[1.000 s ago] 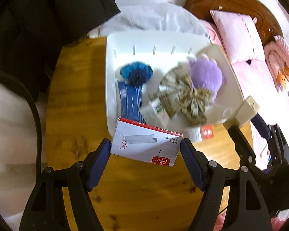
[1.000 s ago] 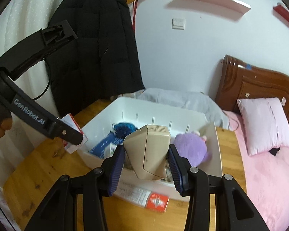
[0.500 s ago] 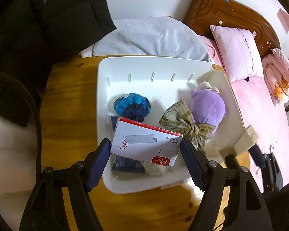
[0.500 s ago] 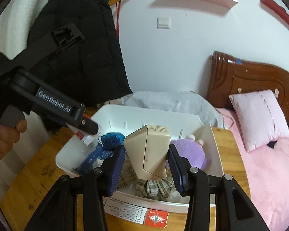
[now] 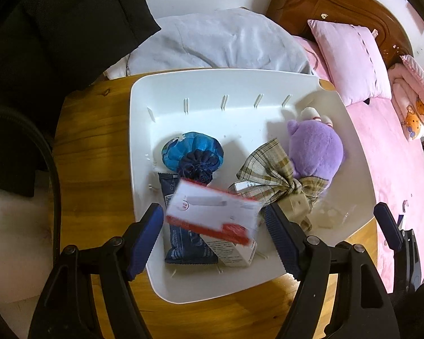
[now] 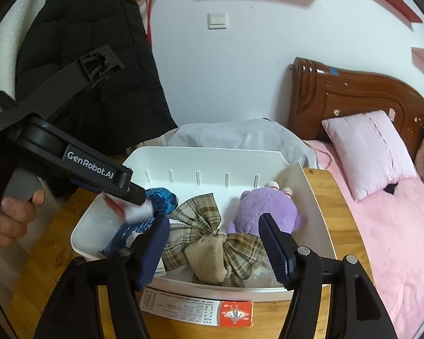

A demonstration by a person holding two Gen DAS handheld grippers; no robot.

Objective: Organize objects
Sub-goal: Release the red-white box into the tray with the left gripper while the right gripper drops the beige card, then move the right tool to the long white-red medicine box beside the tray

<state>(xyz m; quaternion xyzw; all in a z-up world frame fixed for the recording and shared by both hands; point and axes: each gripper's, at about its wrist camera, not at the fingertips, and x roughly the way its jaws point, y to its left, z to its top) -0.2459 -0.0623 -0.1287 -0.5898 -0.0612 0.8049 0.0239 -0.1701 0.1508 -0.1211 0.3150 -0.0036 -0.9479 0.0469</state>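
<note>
Now beige block (image 6: 209,257) on plaid bow (image 6: 198,214) — between, clear of the right fingers (image 6: 274,245), just parted, empty.

The right gripper (image 6: 213,240) is being held with jaws just opened above the white bin (image 6: 319,212), and the beige block (image 6: 207,260) is lying released on the plaid bow (image 6: 200,220), beside the purple plush toy (image 6: 265,209).

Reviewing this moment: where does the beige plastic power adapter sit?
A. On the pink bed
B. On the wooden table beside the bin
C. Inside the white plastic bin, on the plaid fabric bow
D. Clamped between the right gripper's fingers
C: the beige plastic power adapter lies in the white plastic bin on the plaid fabric bow, with the right gripper open around it and no pad touching it.
</note>
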